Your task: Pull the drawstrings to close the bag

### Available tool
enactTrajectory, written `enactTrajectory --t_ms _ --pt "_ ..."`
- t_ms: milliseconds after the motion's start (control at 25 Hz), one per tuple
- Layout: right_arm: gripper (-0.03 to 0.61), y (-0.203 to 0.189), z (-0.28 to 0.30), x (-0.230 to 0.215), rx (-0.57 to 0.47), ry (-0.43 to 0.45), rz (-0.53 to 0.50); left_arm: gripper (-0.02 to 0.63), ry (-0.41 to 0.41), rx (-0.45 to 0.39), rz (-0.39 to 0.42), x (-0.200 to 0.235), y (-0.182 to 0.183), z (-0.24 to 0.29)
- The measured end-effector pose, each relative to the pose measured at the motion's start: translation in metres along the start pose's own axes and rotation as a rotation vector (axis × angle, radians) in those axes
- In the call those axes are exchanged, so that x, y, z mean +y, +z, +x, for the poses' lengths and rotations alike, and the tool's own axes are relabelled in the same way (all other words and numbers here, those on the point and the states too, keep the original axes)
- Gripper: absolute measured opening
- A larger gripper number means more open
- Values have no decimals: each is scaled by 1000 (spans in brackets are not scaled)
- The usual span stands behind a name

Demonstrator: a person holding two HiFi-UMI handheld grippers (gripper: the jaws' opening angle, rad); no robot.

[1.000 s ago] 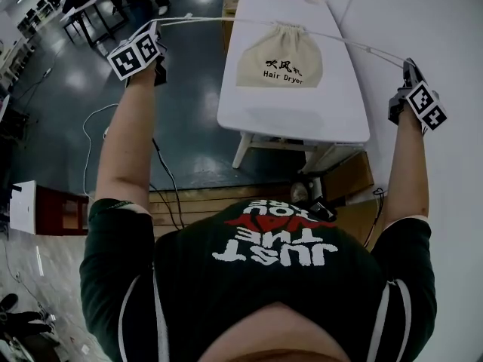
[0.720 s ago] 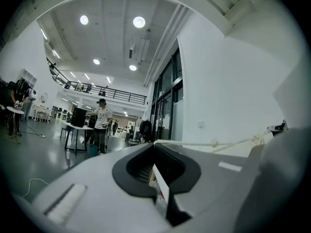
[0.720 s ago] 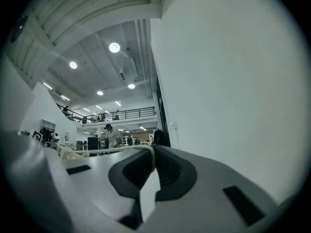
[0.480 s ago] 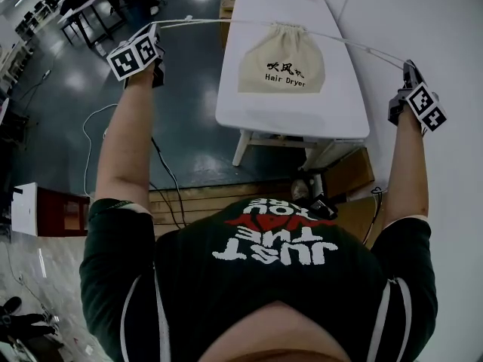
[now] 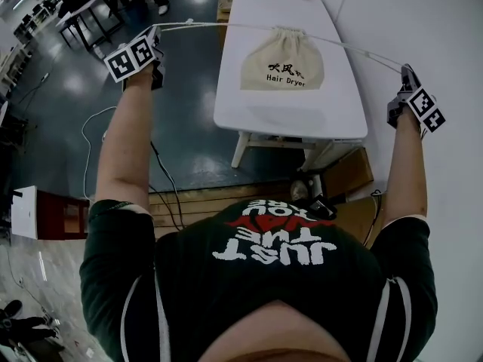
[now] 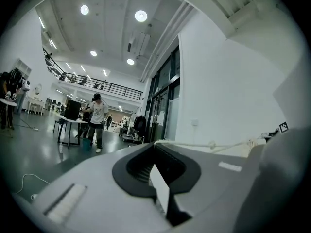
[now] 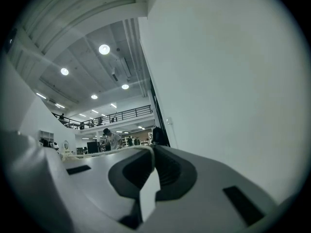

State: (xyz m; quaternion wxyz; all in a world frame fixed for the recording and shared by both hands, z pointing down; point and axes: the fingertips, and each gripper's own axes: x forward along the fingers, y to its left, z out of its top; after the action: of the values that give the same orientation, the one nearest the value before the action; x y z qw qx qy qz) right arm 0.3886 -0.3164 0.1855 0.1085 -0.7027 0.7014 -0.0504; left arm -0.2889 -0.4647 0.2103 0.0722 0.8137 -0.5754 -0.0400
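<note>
**Drawstrings [image 5: 219,25] pulled taut either side of a beige cloth bag [image 5: 282,60]**

The bag, printed "Hair Dryer" in black, lies flat on the far half of a white rectangular table [image 5: 287,119]. Its print faces up and its mouth is bunched into gathers at the far edge. From that mouth a thin white cord runs out each way, both lines straight and lifted off the table.

The left cord [image 6: 194,144] ends in the left gripper [image 5: 156,30], which is held out past the table's left edge, above the dark glossy floor [image 5: 181,127]. Its fingers [image 6: 175,164] are pressed together with the cord nipped between their tips. A small knot shows on the cord a little way along.

The right cord [image 5: 362,51] ends in the right gripper [image 5: 407,70], held out well past the table's right edge, against the white wall [image 5: 423,21]. Its fingers [image 7: 170,171] are likewise closed tight on the cord, which bends over the tips and leads off left toward the bag.

Both of the person's arms are spread wide, with the bag roughly midway between the grippers. Farther down the hall, a person in a light shirt [image 6: 98,118] stands at another table.
</note>
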Motion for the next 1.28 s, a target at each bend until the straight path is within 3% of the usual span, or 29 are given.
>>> enactTrajectory --t_ms 280,560,880,1080,1280 --pt "8 -3 16 1 58 4 -60 8 -43 42 -3 -11 -4 7" --pt "8 -25 40 -16 106 -18 -120 8 -28 114 68 -25 -28 41" --pt "8 11 75 -16 43 10 -102 8 -25 56 21 -43 4 88" --pt "8 -41 65 -26 137 29 -100 8 -64 142 56 -58 -57 86" --pt "8 -89 32 -35 198 18 -60 8 -90 185 -27 -54 -113 53"
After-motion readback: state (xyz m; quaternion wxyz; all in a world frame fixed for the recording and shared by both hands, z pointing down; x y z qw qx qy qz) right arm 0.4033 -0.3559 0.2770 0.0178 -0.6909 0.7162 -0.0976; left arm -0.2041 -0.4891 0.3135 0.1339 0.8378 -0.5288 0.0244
